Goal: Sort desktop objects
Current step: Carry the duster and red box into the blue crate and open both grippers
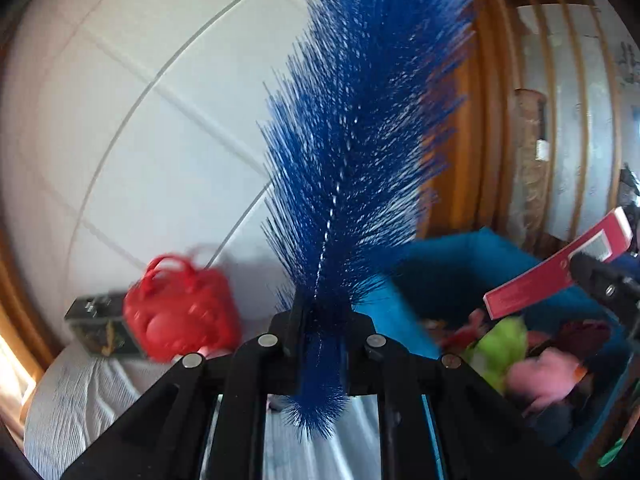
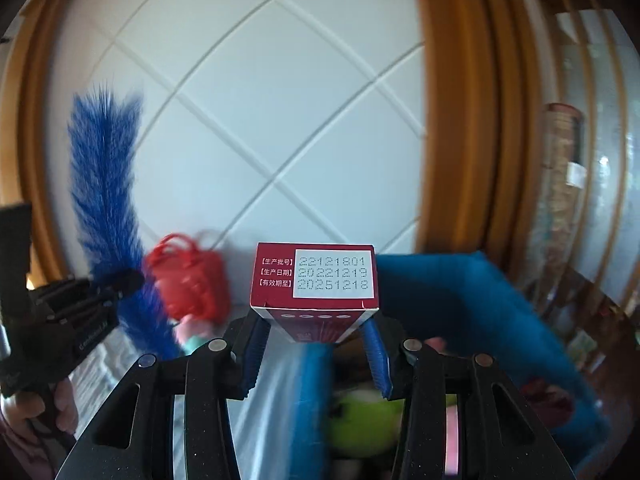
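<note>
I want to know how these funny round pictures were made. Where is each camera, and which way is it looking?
Left wrist view: sits on the left claw, looking along it at the blue bristle brush it grips; only claw parts show.
Right wrist view: sits on the right claw, facing the red box it holds; a hand shows at left.
Both share the brush, box, red basket, blue bin and white wall.
</note>
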### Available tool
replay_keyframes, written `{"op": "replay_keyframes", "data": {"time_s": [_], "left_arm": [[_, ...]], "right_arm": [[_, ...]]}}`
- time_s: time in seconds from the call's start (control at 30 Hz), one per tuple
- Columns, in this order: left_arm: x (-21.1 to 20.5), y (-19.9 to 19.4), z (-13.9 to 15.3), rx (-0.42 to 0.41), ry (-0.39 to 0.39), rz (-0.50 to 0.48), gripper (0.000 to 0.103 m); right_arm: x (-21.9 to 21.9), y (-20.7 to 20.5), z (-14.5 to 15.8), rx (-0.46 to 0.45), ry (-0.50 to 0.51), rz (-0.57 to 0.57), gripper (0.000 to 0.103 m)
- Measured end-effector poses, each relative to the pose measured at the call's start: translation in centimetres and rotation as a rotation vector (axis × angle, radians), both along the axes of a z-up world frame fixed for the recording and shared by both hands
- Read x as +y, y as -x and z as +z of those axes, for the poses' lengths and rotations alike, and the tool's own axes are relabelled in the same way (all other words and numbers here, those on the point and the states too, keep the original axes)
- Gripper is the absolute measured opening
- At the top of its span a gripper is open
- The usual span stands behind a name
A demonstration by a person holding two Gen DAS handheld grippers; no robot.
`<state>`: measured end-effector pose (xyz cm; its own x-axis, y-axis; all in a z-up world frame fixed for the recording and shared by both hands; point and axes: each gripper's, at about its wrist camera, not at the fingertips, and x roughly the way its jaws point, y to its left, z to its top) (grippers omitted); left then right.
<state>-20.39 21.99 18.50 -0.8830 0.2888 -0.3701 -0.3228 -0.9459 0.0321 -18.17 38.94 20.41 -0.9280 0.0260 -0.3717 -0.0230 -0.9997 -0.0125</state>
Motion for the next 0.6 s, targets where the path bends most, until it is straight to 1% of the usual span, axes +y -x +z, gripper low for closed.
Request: {"op": "replay_keyframes", "data": {"time_s": [0.03, 0.17, 0.3, 0.37, 0.47, 0.53, 0.6], "left_arm": [[1.9, 0.1, 1.1, 0.014, -0.007, -0.019, 0.012], [9.0, 0.7, 5.0, 0.065, -0.045, -0.079, 0.012], [14.6, 2.3, 7.2, 0.071, -0.064, -0.112, 0.012], [17.3, 3.4, 7.1, 0.044, -0.063, -0.128, 0.012], [20.2, 5.5, 5.9, -0.006, -0.067, -0.142, 0.012], [22.3, 7.2, 4.5, -0.051, -0.058, -0.153, 0.012], [23.9, 9.0, 2.8, -0.094, -0.03, -0.15, 0.012]], "right_arm": [[1.7, 0.0, 0.7, 0.005, -0.003, -0.031, 0.043], [7.4, 1.1, 2.2, -0.009, 0.013, -0.089, 0.043], [11.9, 2.6, 2.5, -0.033, 0.009, -0.132, 0.043], [13.8, 3.6, 2.3, -0.049, 0.005, -0.143, 0.043], [16.3, 5.4, 1.9, -0.066, -0.003, -0.155, 0.043], [17.5, 6.5, 1.3, -0.081, 0.002, -0.152, 0.043], [18.8, 8.3, 0.3, -0.106, 0.006, -0.14, 0.043]]}}
